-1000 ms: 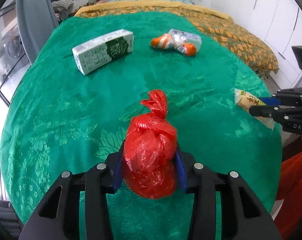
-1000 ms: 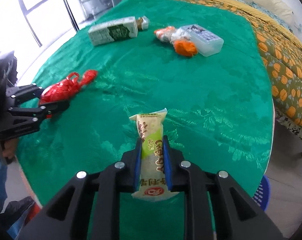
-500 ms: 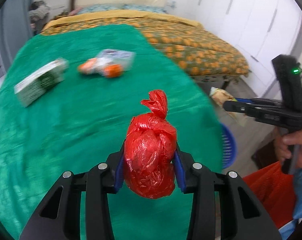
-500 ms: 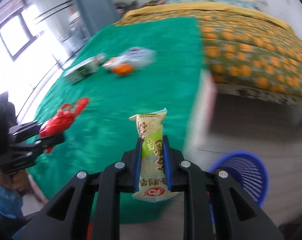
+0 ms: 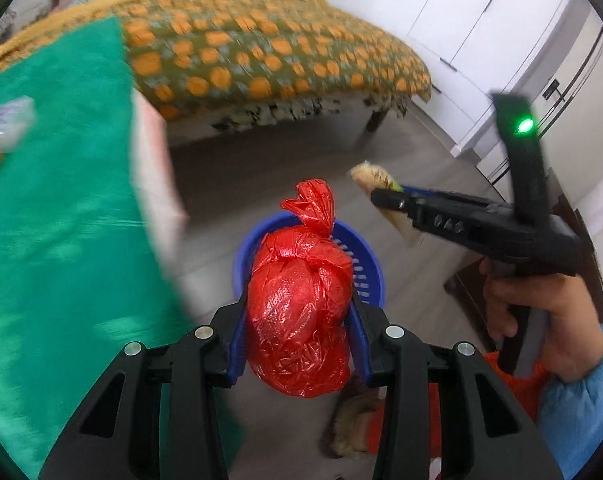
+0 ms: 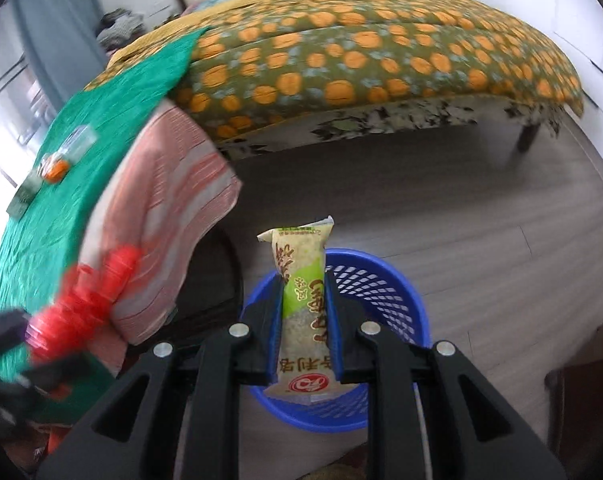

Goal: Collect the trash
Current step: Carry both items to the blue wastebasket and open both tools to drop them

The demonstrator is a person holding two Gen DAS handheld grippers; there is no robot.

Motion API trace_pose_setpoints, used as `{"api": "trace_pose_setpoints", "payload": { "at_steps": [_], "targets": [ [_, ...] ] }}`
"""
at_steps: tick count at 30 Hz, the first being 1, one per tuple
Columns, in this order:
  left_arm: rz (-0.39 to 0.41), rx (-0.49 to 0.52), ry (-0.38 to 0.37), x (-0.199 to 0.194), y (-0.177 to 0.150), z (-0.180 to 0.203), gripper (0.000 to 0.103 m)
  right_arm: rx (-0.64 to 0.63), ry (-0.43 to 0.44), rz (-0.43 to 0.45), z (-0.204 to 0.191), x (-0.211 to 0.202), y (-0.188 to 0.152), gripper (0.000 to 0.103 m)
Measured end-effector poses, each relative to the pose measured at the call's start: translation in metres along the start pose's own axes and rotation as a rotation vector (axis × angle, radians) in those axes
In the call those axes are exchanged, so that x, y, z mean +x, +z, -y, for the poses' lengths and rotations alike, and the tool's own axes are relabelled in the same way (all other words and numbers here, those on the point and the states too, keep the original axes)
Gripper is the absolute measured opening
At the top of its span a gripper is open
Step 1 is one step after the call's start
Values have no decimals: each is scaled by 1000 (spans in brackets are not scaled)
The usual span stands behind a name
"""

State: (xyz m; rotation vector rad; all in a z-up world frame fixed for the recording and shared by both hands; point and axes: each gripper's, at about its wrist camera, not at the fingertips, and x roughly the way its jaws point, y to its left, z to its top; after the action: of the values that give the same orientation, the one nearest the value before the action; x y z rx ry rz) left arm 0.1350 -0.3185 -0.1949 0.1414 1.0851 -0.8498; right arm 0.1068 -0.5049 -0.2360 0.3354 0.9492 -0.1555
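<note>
Both grippers have swung off the green-covered worktop (image 5: 53, 240) to above one round blue plastic basket (image 6: 385, 292) with slotted walls, standing on the grey floor. Left gripper (image 5: 299, 312) has its jaws clenched on a knotted, crinkly red plastic bag (image 5: 301, 312). Right gripper (image 6: 304, 320) has its jaws clamped on one flat, oblong snack packet (image 6: 304, 312), beige and green with printed characters.
</note>
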Motion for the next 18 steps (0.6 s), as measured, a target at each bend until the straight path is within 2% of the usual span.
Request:
{"api": "trace_pose_setpoints", "payload": {
  "at_steps": [6,8,9,10,11,12,14,18],
  "targets": [
    [-66,11,15,72,4,20,42,79,23,-11,33,13,-1,21],
    [-69,17,35,90,7,19,50,104,24,-5,42,18,0,25],
    [-70,17,39,98,7,20,54,115,31,-3,45,20,0,36],
    [-70,14,40,106,9,19,63,126,39,-3,46,22,1,44],
    [-68,7,46,112,10,18,67,136,40,-5,48,25,1,65],
    [-69,2,56,115,11,16,68,146,30,0,51,25,1,75],
    [-70,-4,70,114,12,14,71,172,19,8,57,23,0,75],
    [-23,-7,68,91,14,14,79,193,-5,35,62,9,4,84]
  ]
}}
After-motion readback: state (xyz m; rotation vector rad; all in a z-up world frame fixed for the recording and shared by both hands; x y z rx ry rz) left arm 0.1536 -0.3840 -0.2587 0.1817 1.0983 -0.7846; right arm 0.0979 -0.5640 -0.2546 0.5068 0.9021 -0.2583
